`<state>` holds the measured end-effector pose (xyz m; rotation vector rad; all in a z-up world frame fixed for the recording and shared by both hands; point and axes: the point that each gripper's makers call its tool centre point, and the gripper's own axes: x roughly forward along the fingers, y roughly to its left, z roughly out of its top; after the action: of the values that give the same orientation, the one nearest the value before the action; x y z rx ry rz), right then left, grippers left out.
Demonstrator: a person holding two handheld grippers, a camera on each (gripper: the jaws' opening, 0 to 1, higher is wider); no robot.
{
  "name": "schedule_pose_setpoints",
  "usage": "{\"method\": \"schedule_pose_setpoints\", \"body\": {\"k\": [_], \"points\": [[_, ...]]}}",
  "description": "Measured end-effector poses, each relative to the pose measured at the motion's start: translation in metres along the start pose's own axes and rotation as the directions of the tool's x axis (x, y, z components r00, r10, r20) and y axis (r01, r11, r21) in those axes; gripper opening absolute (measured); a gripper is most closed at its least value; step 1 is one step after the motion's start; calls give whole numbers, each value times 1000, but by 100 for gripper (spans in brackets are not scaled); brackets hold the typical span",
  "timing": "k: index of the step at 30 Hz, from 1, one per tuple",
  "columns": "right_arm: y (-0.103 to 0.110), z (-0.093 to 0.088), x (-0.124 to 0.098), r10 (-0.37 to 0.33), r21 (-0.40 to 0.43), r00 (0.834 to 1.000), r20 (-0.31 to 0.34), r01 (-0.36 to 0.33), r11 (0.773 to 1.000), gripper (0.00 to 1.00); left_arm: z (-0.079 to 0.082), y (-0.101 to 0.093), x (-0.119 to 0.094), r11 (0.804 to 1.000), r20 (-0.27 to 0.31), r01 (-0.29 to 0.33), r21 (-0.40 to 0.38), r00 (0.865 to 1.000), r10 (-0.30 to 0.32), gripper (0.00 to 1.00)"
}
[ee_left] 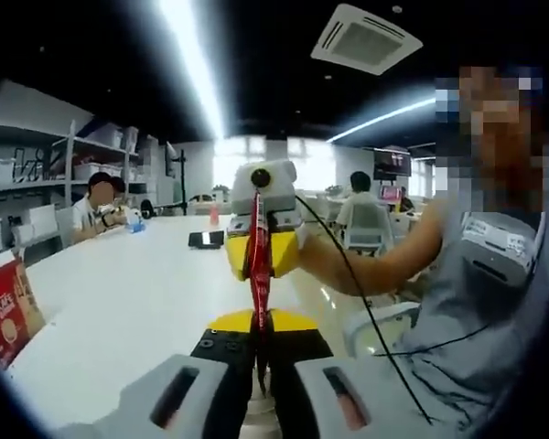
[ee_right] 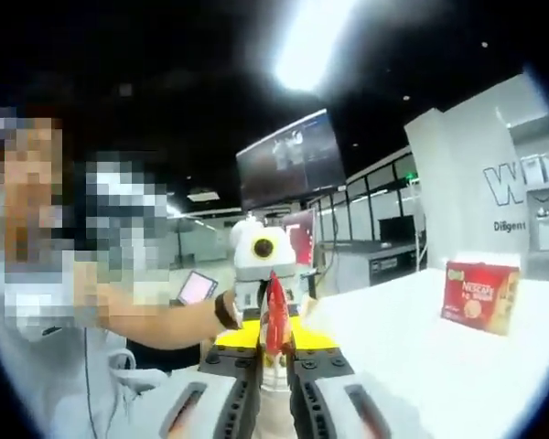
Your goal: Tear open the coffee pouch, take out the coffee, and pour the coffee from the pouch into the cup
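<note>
In the left gripper view, the left gripper [ee_left: 261, 380] is closed on the near end of the pouch [ee_left: 259, 265], a thin red stick sachet seen edge-on. The pouch stretches away to the right gripper [ee_left: 262, 240], which pinches its far end. In the right gripper view the same hold shows from the other side: the right gripper [ee_right: 273, 366] is clamped on the pouch [ee_right: 274, 315], with the left gripper [ee_right: 267, 302] just beyond, held by a hand [ee_right: 215, 311]. Both tongs are thus narrow, with the sachet taut between them above the table [ee_left: 119, 302].

Just below the jaws a pale rounded rim peeks out (possibly the cup; too little of it shows to be sure).

The tear appears not yet made, and the risks follow from that. If the grips sit too far apart, the pull may only stretch the film, or a jaw may slip off. A sudden rip could fling powder onto the table rather than into the cup. A tear low on the stick would spill coffee before any pour.

Farther off, a red box [ee_left: 7, 311] stands at the table edge, also seen in the right gripper view [ee_right: 480, 297]. A phone [ee_left: 206, 239] lies mid-table, and people sit at the far end.
</note>
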<state>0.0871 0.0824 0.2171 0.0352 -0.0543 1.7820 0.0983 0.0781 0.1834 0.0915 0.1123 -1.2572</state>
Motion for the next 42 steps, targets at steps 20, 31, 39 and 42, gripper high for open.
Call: {"method": "schedule_pose_setpoints", "body": {"k": [20, 31, 39, 42], "points": [[-2, -11, 9, -77, 76, 981, 180, 64, 995, 11, -1, -3, -2, 998, 101, -22, -60, 994, 28, 6], [-8, -12, 12, -72, 114, 990, 121, 59, 992, 8, 0, -1, -2, 997, 92, -9, -72, 996, 15, 7], [-5, -12, 15, -46, 90, 997, 64, 40, 995, 8, 0, -2, -2, 997, 58, 3, -71, 998, 2, 7], [-4, -13, 15, -42, 88, 998, 56, 37, 995, 8, 0, -4, -1, 999, 53, -1, -48, 999, 4, 4]]}}
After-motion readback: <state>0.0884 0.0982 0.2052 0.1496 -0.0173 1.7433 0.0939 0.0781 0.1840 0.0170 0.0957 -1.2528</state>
